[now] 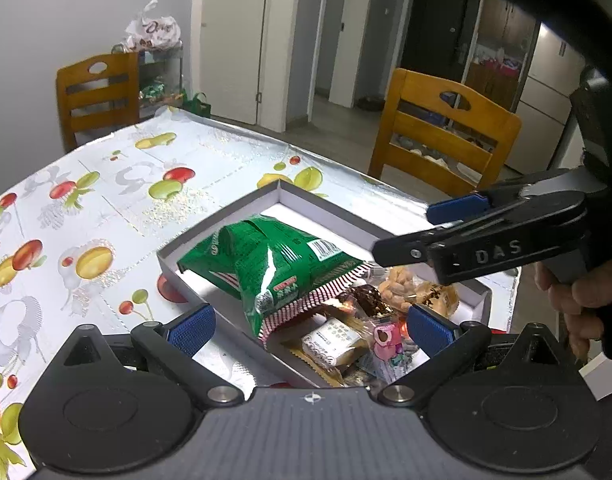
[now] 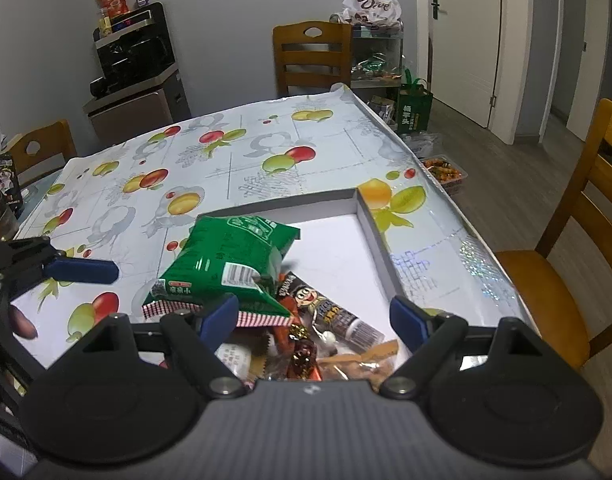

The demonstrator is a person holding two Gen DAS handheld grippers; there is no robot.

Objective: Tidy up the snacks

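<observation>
A shallow grey-and-white box (image 1: 222, 216) (image 2: 369, 216) lies on the fruit-print tablecloth. A green snack bag (image 1: 266, 264) (image 2: 230, 260) lies in it, partly over the near snacks. Several small wrapped snacks (image 1: 337, 344) (image 2: 325, 312) are piled at the box's near end. My left gripper (image 1: 309, 328) is open and empty, hovering over the near end of the box. My right gripper (image 2: 313, 316) is open and empty over the same pile; it also shows in the left wrist view (image 1: 421, 228) from the right side.
Wooden chairs stand at the far side (image 1: 98, 92) and right side (image 1: 441, 136) (image 2: 577, 248) of the table. A snack packet (image 2: 2, 180) sits at the table's left edge. A tray of food (image 2: 445, 172) lies on the floor.
</observation>
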